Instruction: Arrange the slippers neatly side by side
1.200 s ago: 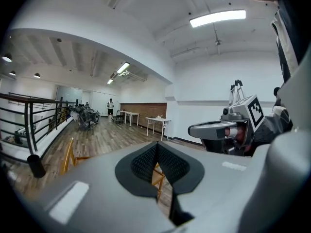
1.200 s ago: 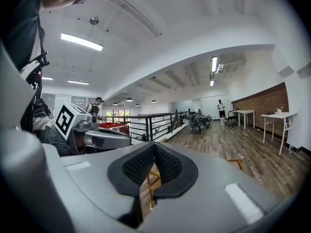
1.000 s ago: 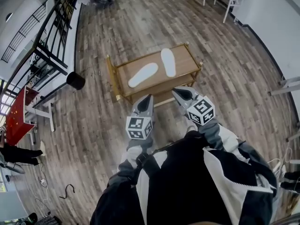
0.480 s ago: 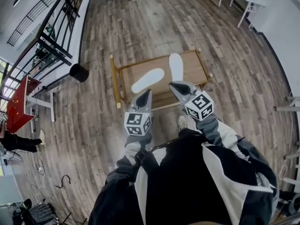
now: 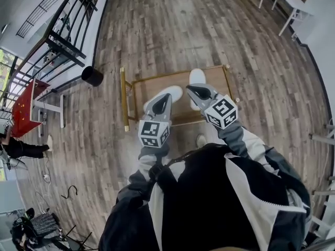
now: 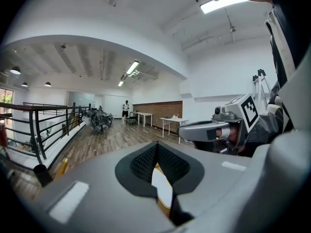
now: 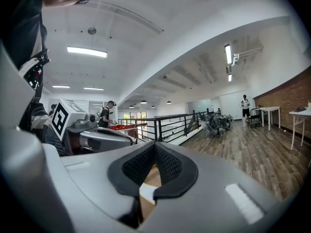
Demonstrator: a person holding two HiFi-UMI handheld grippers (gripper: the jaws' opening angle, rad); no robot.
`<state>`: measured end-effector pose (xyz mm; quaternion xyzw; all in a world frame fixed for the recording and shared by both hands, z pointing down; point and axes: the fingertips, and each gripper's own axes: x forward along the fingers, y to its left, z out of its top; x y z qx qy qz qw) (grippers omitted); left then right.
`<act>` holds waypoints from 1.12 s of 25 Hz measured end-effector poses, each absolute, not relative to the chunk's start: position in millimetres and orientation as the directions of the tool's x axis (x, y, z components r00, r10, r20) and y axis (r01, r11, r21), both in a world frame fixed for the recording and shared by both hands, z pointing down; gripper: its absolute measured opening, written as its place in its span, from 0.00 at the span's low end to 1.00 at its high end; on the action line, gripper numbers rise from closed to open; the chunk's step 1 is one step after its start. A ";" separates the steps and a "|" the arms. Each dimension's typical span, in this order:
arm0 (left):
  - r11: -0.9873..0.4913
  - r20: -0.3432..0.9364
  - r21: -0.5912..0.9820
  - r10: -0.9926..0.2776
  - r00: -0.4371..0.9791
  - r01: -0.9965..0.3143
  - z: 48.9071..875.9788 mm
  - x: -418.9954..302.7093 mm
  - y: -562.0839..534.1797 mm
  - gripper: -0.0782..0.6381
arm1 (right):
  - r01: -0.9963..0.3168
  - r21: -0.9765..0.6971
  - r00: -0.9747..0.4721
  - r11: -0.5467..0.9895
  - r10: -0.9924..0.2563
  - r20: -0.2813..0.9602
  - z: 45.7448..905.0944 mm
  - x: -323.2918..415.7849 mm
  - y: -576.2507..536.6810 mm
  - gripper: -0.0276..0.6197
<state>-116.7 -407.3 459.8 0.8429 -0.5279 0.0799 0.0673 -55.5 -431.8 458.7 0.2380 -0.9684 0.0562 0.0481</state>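
This looks like the reach-in, so both pairs of jaws should spread before they drop to the low wooden worktop (image 5: 140,88); then each can take a slipper by its edge and swing the slanted one parallel to its mate. The left gripper (image 5: 163,100) and right gripper (image 5: 192,90) each have their jaws pressed together on nothing. In the head view the left slipper (image 5: 173,91) peeks out at 1 o'clock of the left jaws and the right slipper (image 5: 197,76) at 12 o'clock of the right jaws, both partly covered.

Held level — left gripper (image 5: 165,99), right gripper (image 5: 192,90) — jaws together.
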 end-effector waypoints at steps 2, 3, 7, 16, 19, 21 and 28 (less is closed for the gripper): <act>-0.430 0.204 0.015 -0.882 0.424 -0.903 458.8 -110.0 -418.3 0.13 | -0.448 -0.087 -0.892 0.890 -0.438 0.117 459.9 -54.5 -443.0 0.05; -0.425 0.205 0.013 -0.885 0.419 -0.905 459.4 -108.8 -423.1 0.13 | -0.438 -0.086 -0.896 0.895 -0.428 0.116 460.7 -55.3 -447.4 0.05; -0.408 0.211 0.022 -0.890 0.403 -0.913 465.2 -109.6 -434.8 0.13 | -0.418 -0.089 -0.905 0.904 -0.406 0.126 466.5 -57.0 -458.9 0.05; -0.440 0.200 0.035 -0.877 0.437 -0.898 463.5 -107.3 -461.7 0.13 | -0.429 -0.081 -0.898 0.899 -0.416 0.141 464.9 -55.8 -480.1 0.05; -0.451 0.205 0.034 -0.870 0.448 -0.892 465.1 -109.8 -466.3 0.13 | -0.437 -0.085 -0.894 0.895 -0.422 0.149 466.7 -57.6 -482.3 0.05; -0.453 0.203 0.037 -0.869 0.451 -0.890 465.1 -112.5 -470.4 0.13 | -0.442 -0.082 -0.891 0.893 -0.427 0.153 467.5 -58.3 -485.7 0.05; -0.468 0.203 0.039 -0.861 0.466 -0.883 462.7 -124.0 -482.1 0.13 | -0.450 -0.078 -0.888 0.890 -0.435 0.150 464.1 -68.4 -495.7 0.05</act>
